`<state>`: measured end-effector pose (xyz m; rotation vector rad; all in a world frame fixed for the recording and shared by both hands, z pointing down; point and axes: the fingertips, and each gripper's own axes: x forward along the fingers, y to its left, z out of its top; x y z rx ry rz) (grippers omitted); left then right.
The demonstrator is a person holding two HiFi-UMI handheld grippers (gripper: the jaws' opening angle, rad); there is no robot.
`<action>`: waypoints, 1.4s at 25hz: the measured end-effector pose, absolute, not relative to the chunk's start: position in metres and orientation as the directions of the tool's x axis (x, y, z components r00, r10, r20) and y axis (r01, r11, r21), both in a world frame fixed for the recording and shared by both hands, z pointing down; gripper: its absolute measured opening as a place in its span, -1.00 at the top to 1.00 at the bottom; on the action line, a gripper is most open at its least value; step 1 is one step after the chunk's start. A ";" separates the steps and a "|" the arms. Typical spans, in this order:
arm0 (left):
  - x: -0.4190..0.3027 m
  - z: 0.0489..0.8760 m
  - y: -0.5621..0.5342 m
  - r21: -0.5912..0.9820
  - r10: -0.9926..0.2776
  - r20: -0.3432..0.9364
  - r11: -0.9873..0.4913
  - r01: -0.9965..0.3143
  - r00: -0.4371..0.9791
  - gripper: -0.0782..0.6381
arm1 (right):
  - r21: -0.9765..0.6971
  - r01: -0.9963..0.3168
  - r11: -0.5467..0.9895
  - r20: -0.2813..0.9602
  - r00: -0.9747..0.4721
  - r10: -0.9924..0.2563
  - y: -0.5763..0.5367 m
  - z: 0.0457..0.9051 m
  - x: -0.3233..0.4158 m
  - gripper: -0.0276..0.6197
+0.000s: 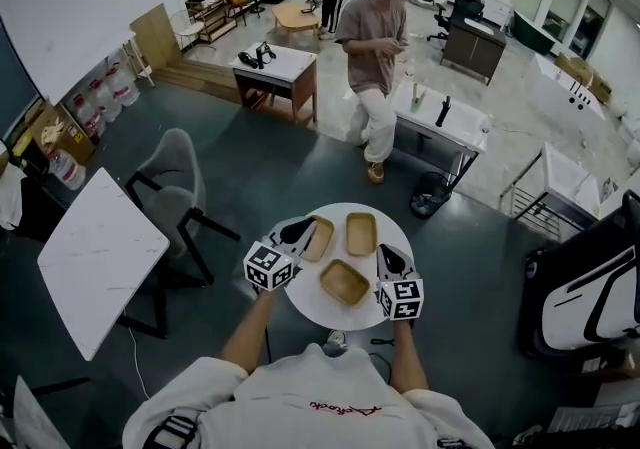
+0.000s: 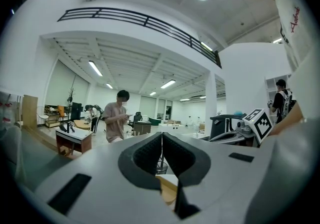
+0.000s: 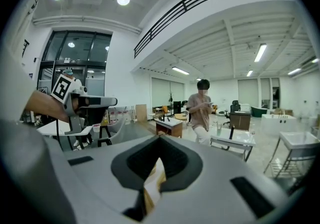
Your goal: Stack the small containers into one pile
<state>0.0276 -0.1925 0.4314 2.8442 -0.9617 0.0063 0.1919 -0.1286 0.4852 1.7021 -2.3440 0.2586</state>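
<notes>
Round white table (image 1: 398,229) right in front of the wearer, w/ 3 small wooden containers on it, all separate, none stacked. They form a loose triangle: far-left container (image 1: 318,238), far-right container (image 1: 361,233) just beside it w/ a narrow gap, and near container (image 1: 345,282) closer in, set at a diagonal, roughly between and below the other two. All 3 are open side up and look empty.

Left claw (image 1: 297,230) comes in from the near-left. Its tip sits at the left rim of the far-left container; can't tell if it touches. In the left gripper view the left claw (image 2: 161,140) is clenched, jaw tips pressed together w/ nothing between them. A sliver of wood and white table top shows through the gap lower down.

Right claw (image 1: 386,255) is at the table's right side, just right of the near container and apart from it. In the right gripper view the right claw (image 3: 160,138) is also clenched, tips together, gripping nothing. A bit of wood and table shows below the tips.

Each claw's marker cube sits at the near edge of the table, left and right of the near container.

Beyond the table: a person (image 1: 375,47) stands far off by another white table (image 1: 440,122). A grey chair (image 1: 175,172) and a rectangular white table (image 1: 95,257) are to the left.
</notes>
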 end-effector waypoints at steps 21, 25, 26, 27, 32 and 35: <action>0.050 0.480 -0.250 0.171 -0.641 0.146 -0.734 -0.657 0.754 0.75 | -0.062 -0.928 0.368 0.353 -0.365 -0.861 -0.194 0.529 0.217 0.85; 0.042 0.493 -0.250 0.190 -0.619 0.159 -0.745 -0.639 0.769 0.75 | -0.064 -0.932 0.358 0.385 -0.354 -0.852 -0.190 0.542 0.207 0.85; 0.040 0.496 -0.250 0.194 -0.614 0.161 -0.748 -0.635 0.772 0.75 | -0.063 -0.932 0.356 0.393 -0.351 -0.850 -0.190 0.546 0.205 0.85; 0.038 0.500 -0.252 0.197 -0.611 0.164 -0.749 -0.632 0.775 0.75 | -0.062 -0.933 0.355 0.400 -0.349 -0.848 -0.191 0.548 0.204 0.85; 0.029 0.520 -0.255 0.220 -0.597 0.196 -0.747 -0.628 0.778 0.75 | -0.062 -0.936 0.347 0.425 -0.339 -0.839 -0.195 0.560 0.197 0.85; 0.021 0.535 -0.251 0.243 -0.589 0.221 -0.738 -0.629 0.777 0.75 | -0.069 -0.937 0.343 0.450 -0.337 -0.827 -0.192 0.571 0.193 0.85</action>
